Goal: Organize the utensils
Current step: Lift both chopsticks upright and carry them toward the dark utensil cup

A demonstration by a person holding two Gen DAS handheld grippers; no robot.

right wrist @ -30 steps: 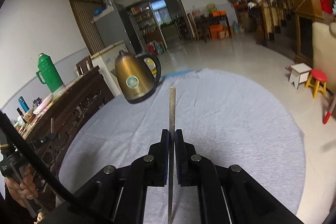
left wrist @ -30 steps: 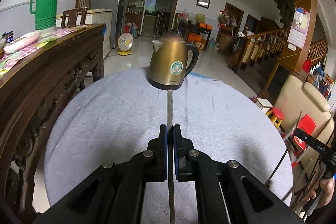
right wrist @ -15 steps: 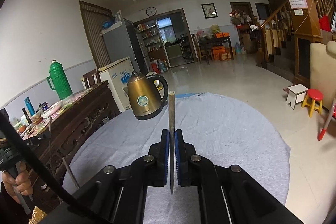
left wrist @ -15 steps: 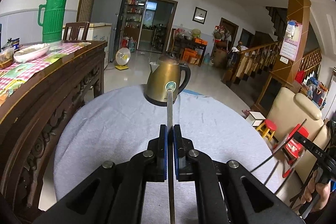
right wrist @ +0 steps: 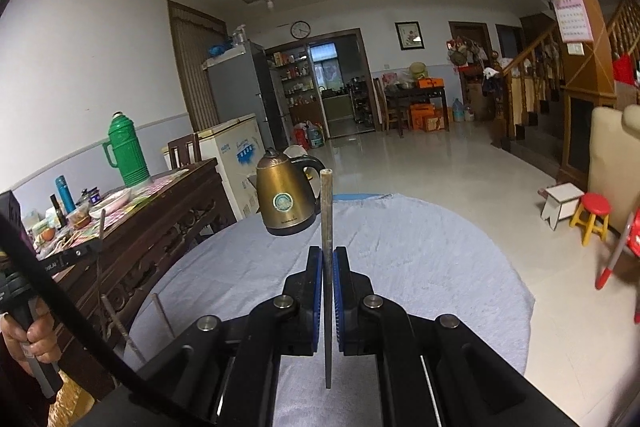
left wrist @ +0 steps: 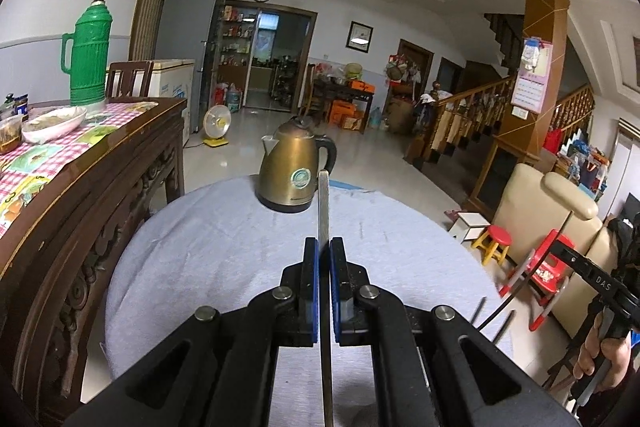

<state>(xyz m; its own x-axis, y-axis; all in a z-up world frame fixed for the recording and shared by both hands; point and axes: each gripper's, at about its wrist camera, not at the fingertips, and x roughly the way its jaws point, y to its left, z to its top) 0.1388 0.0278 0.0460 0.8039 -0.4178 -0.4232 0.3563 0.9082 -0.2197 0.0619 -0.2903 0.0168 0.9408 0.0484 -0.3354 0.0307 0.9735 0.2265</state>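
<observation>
Two chopsticks are being carried, one per hand, above a round bench (left wrist: 208, 267) covered in pale blue cloth.

Left wrist view: left tongs (left wrist: 324, 267) are being kept pressed together on a thin metal chopstick (left wrist: 323, 203), which is being held pointing forward toward a brass kettle (left wrist: 294, 171) standing at the far edge of the bench. A side bench (left wrist: 132, 143) of carved wood, carrying a green flask (left wrist: 87, 57) and a white bowl (left wrist: 54, 117), is being shown at left. The person's right hand (left wrist: 604, 359) is being seen at the frame's lower right.

Right wrist view: right tongs (right wrist: 328, 275) are being clamped on a second chopstick (right wrist: 326, 211), its tip overlapping the kettle (right wrist: 285, 201) in the picture. No holder or tray is being shown.

Risk, as judged: each stick is being pinched by narrow pads along a small part of its length, so a swing or knock against the kettle is likely to pivot it or let it slip onto the cloth.
</observation>
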